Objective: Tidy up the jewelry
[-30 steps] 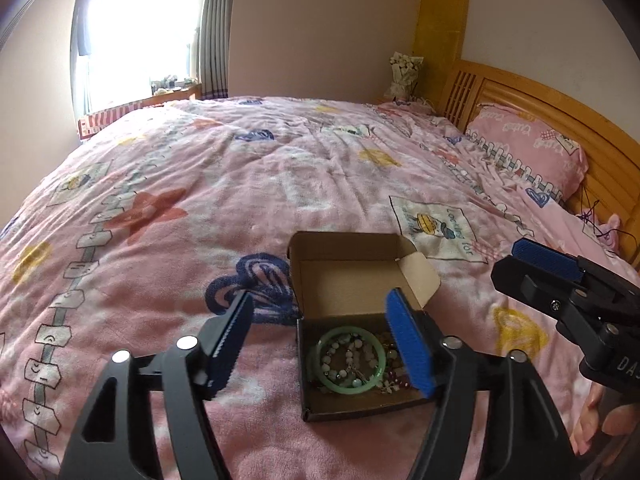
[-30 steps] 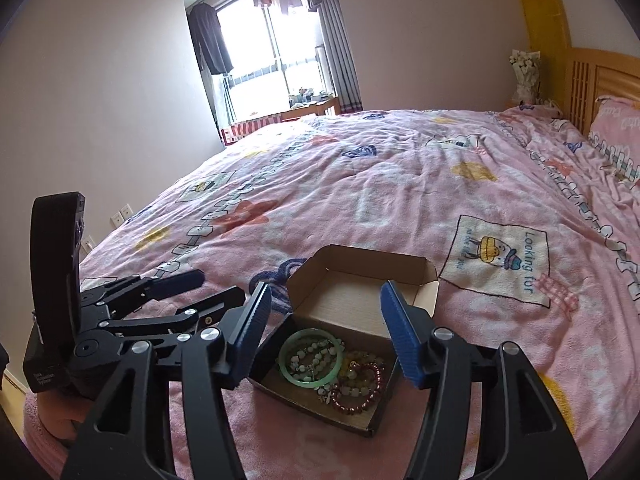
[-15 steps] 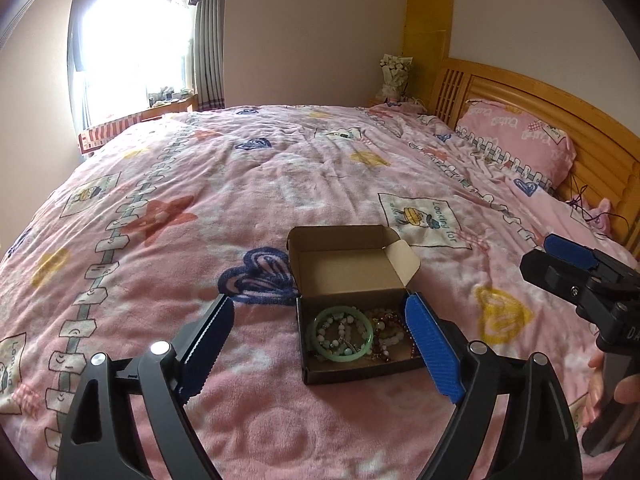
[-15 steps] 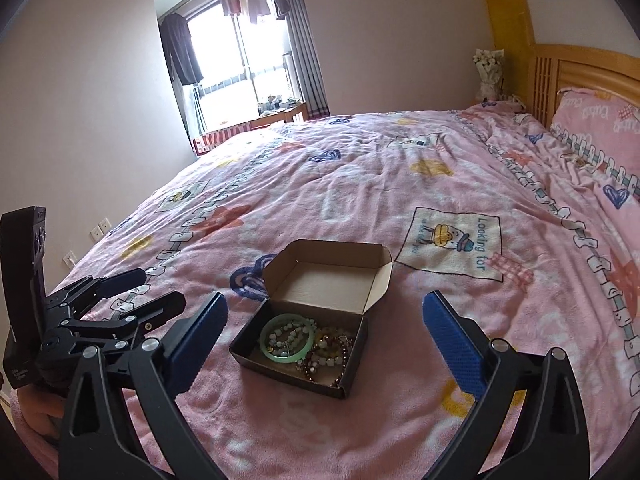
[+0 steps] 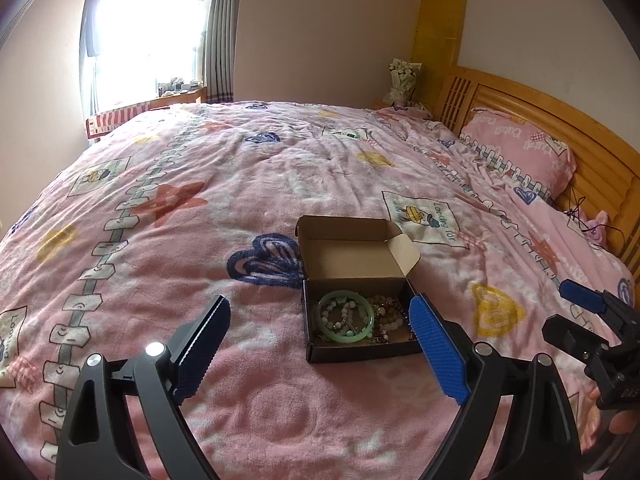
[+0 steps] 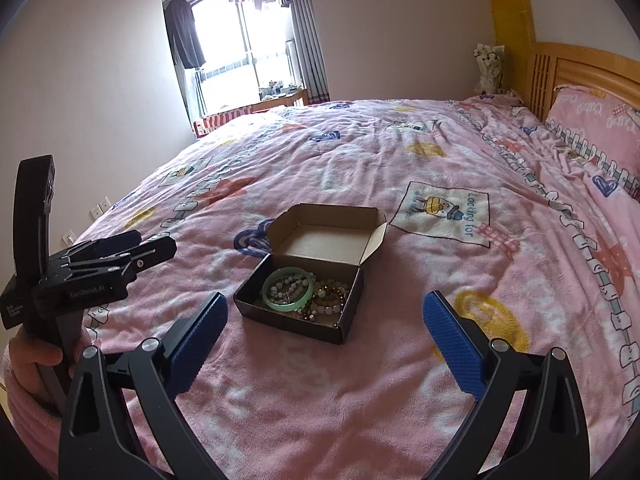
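Note:
A small cardboard box lies on the pink bedspread with its lid flap folded back. Inside it sit a green bangle and a tangle of beaded bracelets. My left gripper hovers short of the box's near side. Its jaws are opening, with nothing between the blue pads. My right gripper stands wide open, also short of the box and holding nothing. Each gripper shows at the edge of the other's view: the right gripper, the left gripper.
The pink patterned bedspread covers the whole bed. A pink pillow leans on the wooden headboard at the right. A hand holds the left gripper's handle. A window and a desk lie beyond the bed's far end.
Both grippers have drawn back from the box, which now looks smaller and farther off. Both pairs of jaws have spread wider, the right pair by a lot.

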